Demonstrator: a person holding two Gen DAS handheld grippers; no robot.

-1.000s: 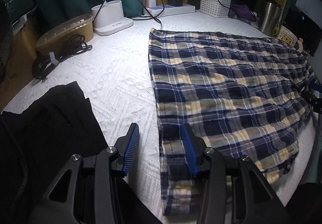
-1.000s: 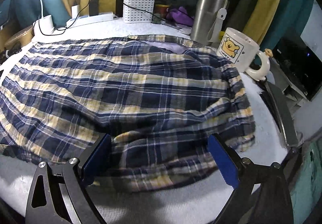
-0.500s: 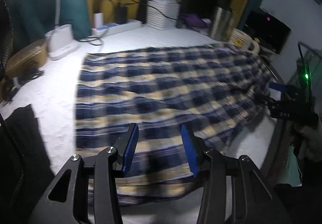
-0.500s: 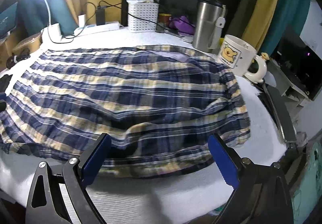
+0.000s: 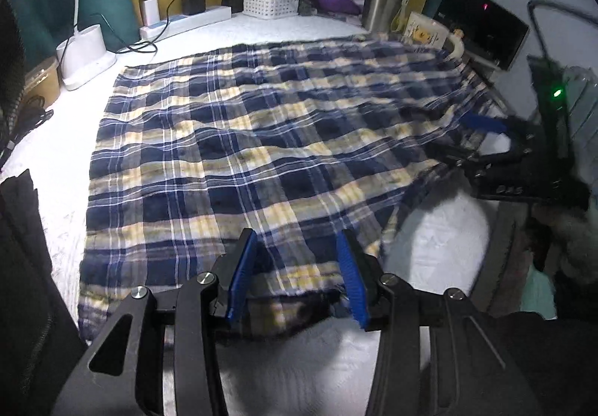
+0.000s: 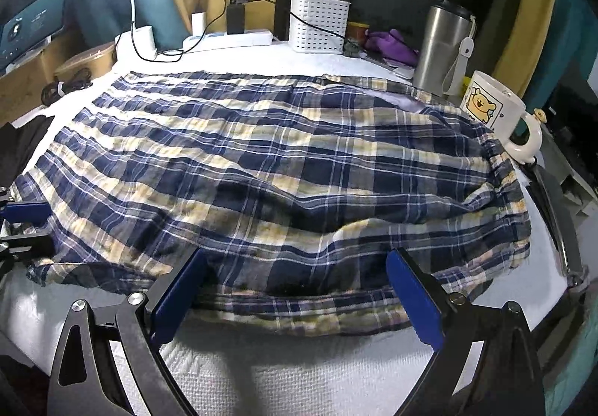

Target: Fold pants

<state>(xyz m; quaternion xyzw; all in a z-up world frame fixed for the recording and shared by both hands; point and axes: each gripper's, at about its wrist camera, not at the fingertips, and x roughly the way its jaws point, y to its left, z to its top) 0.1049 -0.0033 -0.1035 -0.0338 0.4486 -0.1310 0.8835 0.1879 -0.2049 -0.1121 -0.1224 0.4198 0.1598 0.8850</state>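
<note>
Left gripper (image 5: 297,276) has swung from the pants' (image 5: 261,139) side edge to their near hem — both grippers' fingers spread, holding nothing; right gripper (image 6: 295,300).

Our left gripper (image 5: 297,276) at lower centre is matte black with triangular cut-outs, silver round screws and ribbed blue finger pads (image 5: 242,276). Our right gripper (image 6: 297,302) looks alike, its smooth blue pads (image 6: 415,298) broader, silver screws at the joints.
</note>
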